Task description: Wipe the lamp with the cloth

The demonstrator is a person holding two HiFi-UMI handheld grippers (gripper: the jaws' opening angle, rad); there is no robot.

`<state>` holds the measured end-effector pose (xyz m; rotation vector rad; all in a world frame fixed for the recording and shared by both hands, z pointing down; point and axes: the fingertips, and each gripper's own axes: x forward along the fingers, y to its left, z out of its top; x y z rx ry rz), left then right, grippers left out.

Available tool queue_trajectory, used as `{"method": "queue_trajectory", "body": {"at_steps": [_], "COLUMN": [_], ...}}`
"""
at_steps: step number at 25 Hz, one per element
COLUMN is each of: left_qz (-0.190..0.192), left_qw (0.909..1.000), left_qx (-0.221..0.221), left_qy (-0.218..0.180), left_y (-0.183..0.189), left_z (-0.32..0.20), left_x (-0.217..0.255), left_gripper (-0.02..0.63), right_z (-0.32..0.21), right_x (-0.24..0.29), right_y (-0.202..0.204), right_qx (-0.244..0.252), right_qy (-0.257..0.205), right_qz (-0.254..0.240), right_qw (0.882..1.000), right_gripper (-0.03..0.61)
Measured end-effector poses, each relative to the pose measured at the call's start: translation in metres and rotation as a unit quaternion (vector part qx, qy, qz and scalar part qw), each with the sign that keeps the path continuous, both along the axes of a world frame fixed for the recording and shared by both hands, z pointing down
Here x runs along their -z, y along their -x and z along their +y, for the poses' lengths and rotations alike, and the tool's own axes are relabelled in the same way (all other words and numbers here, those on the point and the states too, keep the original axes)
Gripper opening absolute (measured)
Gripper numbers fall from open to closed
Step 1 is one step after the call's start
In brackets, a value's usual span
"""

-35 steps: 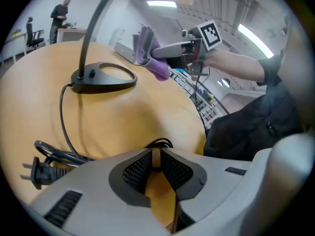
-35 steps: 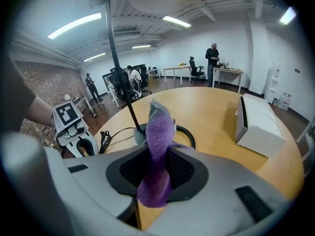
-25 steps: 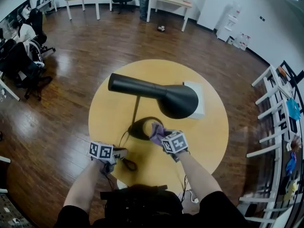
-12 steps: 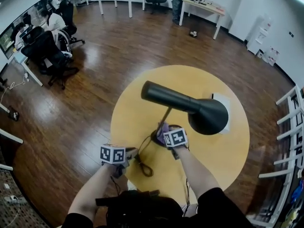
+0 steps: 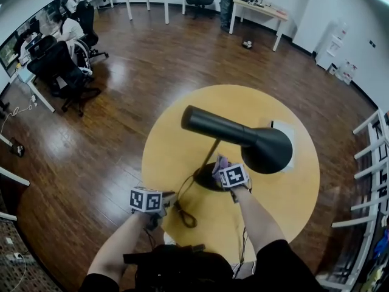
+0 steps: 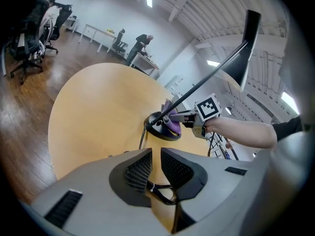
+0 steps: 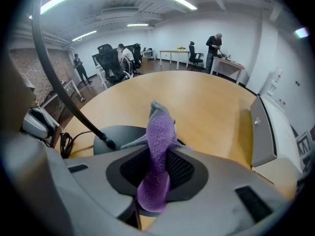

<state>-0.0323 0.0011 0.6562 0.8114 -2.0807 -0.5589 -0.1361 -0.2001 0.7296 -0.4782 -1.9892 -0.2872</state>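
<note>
Touching the lamp's point(image 5: 267, 149) black base point(image 5: 203, 178), just 6 o'clock of the worktop's point(image 5: 173, 145) centre, the purple cloth point(image 7: 158, 141) is pinched between the right tool's point(image 5: 222, 170) jaws. The shade hangs at 2 o'clock from the base. The left tool point(image 6: 156, 167), clenched, sits at the worktop's 7 o'clock edge, over the cord point(image 6: 160, 191).

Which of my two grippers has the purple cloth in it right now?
The right gripper, by the lamp base: purple cloth is pinched between its jaws. The left gripper is shut with no cloth.
</note>
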Motion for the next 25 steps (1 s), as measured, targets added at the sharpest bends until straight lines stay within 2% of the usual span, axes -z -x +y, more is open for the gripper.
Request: {"method": "queue_trajectory", "body": {"at_steps": [7,12,16,22,25], "left_qz": [-0.010,-0.013,-0.016,-0.045,-0.074], "left_qw": [0.9996,0.9984,0.9969,0.9907,0.9864], "left_qx": [-0.025,-0.056,-0.076,-0.129,-0.147], "left_qy": [0.001,0.002,-0.003,0.003,0.001], "left_y": [0.007,0.012,0.017,0.026,0.032], "left_z": [-0.007,-0.012,-0.012,-0.009,-0.006], "left_x": [0.000,-0.001,0.000,-0.001,0.002], "left_gripper": [0.051,0.051,0.051,0.051,0.051], "right_z": [-0.044,-0.071,-0.081,-0.087,-0.083], "right_x": [0.013,0.007,-0.007,0.009,0.017], "right_y": [-0.002,-0.017,-0.038,-0.055,-0.081], "right_qx": [-0.080,-0.157,-0.199,-0.248,-0.271], "right_qy": [0.018,0.045,0.046,0.038,0.052], "right_qz": [-0.025,-0.016,0.007,-0.052,-0.075], "right_qw": [0.996,0.986,0.979,0.967,0.958], "right_gripper": [0.095,0.095,0.095,0.095,0.094]}}
